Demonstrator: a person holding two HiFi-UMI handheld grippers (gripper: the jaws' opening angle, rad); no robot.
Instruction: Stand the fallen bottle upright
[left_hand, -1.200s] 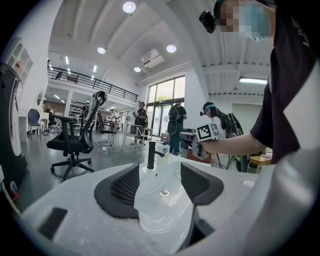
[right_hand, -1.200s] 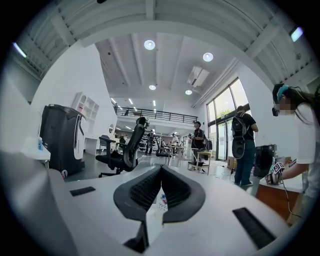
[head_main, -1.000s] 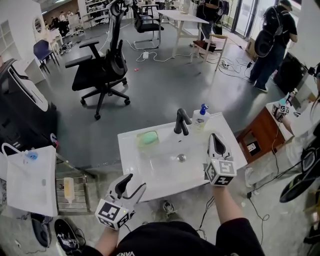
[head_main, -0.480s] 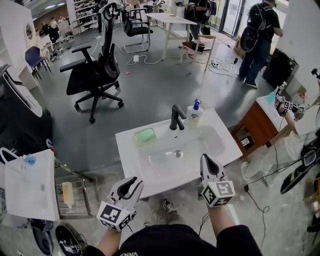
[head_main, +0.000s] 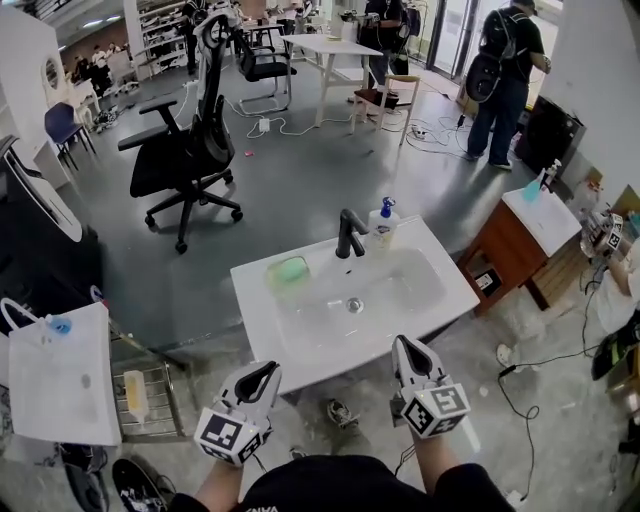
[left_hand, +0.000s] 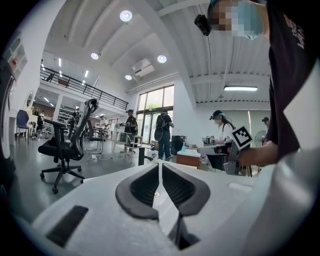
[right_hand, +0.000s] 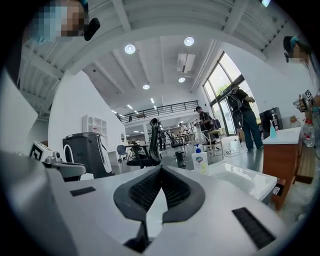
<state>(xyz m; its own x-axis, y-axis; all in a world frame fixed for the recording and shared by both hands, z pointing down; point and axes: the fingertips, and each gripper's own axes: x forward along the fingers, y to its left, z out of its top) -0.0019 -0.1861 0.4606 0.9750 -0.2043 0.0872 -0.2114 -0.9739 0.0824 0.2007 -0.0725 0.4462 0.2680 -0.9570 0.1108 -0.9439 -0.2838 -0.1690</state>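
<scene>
Nearest, both tools hang this side of the sink (head_main: 252, 305), well apart from the bottle. L gripper (head_main: 262, 374): jaws pressed together, nothing btwn them. R gripper (head_main: 404, 346): same, jaws together, empty. Basin is bare except the drain. Far-left rim: green soap (head_main: 288, 271). Far rim, just right of the faucet (head_main: 348, 236): pump bottle (head_main: 380, 229), standing upright, pump on top. Judgement: task looks done, w/ the bottle on its base & neither tool touching it. No step left that I can see.
</scene>
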